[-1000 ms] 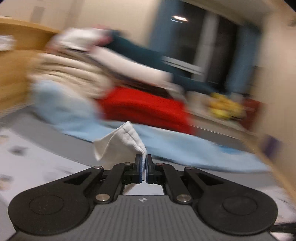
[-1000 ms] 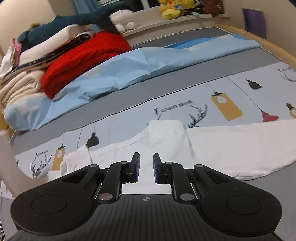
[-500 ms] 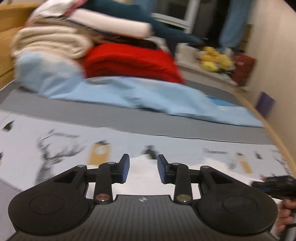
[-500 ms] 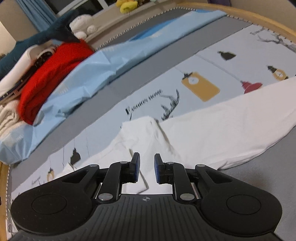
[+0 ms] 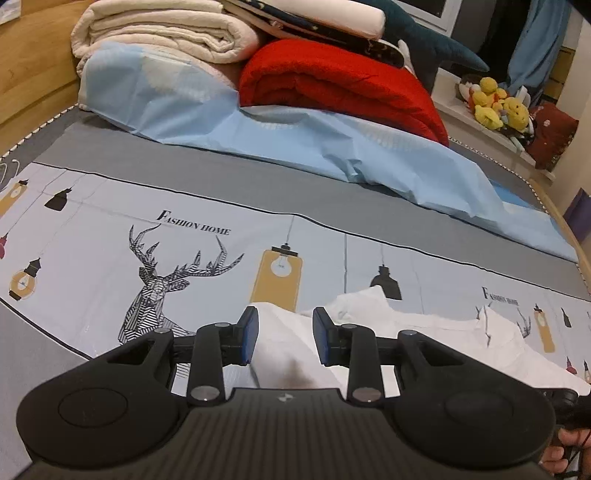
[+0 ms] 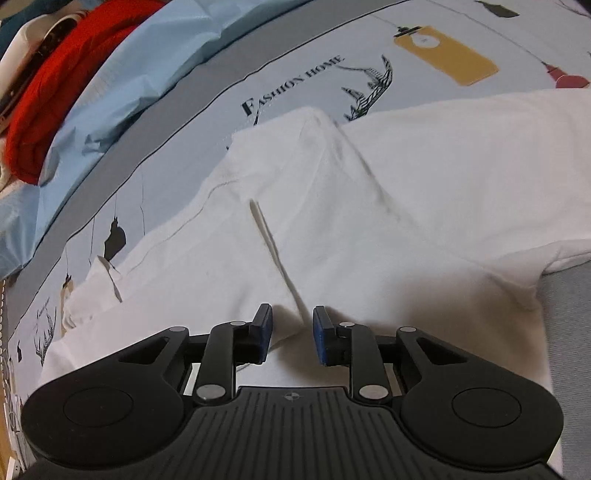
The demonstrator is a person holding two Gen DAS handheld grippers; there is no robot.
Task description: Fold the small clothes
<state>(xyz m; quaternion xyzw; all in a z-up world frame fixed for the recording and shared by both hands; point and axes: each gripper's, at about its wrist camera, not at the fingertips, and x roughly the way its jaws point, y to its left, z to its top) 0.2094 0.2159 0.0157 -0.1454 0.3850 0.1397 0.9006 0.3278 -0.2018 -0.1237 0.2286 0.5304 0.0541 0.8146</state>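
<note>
A small white garment point(image 6: 369, 206) lies spread on the printed bedsheet point(image 6: 303, 77), with a raised fold ridge point(image 6: 275, 251) running down its middle. My right gripper point(image 6: 291, 336) is open just above the garment, its jaws on either side of the ridge's near end. In the left wrist view the same white garment point(image 5: 424, 332) lies on the bedsheet point(image 5: 110, 229). My left gripper point(image 5: 284, 339) is open and empty, low over the garment's left end, with cloth showing between the jaws.
A light blue sheet point(image 5: 295, 140), a red blanket point(image 5: 343, 85) and cream bedding point(image 5: 166, 29) are piled at the far side of the bed. Yellow plush toys point(image 5: 498, 107) sit on a ledge at the right. The wooden bed frame point(image 5: 33, 85) runs along the left.
My left gripper let go of the white cloth it held up, opened and dropped low over the garment. My right gripper moved forward and down over the garment and opened wider.
</note>
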